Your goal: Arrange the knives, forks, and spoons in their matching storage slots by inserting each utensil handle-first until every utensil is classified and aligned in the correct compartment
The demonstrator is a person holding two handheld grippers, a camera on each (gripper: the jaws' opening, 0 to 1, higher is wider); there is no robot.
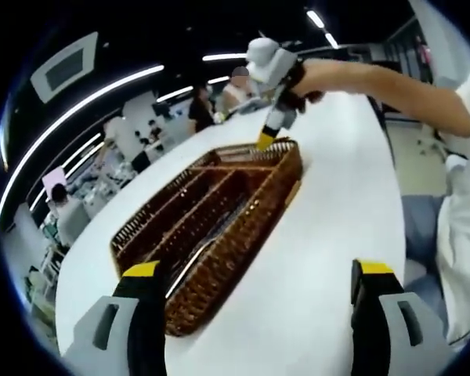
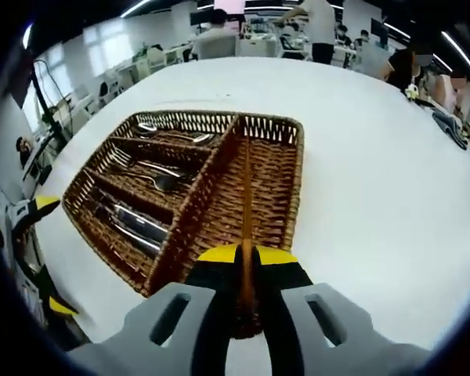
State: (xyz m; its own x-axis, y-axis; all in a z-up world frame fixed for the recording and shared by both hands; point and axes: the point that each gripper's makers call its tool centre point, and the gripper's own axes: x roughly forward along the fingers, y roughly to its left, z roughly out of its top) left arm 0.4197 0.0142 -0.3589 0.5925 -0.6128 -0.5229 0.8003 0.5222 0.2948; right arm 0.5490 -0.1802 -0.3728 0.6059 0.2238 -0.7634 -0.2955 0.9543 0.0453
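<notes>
I am pinching the near wall of the tray [image 2: 286,168] with my right gripper [image 2: 246,258]: its yellow-tipped jaws are pressed together on the wicker rim, directly ahead of the camera. In the left gripper view that same gripper [image 1: 268,138] is sitting at the tray's [image 1: 180,313] far end.

My left gripper [image 1: 258,274] is hanging spread wide and holding nothing, over bare table [image 1: 329,196], with the tray's closest corner just off the left jaw. Its jaw [image 2: 43,205] is also showing at the left edge of the right gripper view.

Utensils are lying in the narrow slots to the left of my right gripper: what looks like spoons [image 2: 168,135] in the far slot, forks [image 2: 149,176] in the middle one, knives [image 2: 133,223] in the near one. The wide compartments straight ahead of the jaws look bare.

Handling, as I judge it: the steel pieces are stiff, smooth and slippery, moderately heavy for their size, so a mid-handle pinch across the flat would hold best. The wicker tray is light and slightly springy; gripping the rim should steady it, but a hard pull could slide it on the smooth table.
</notes>
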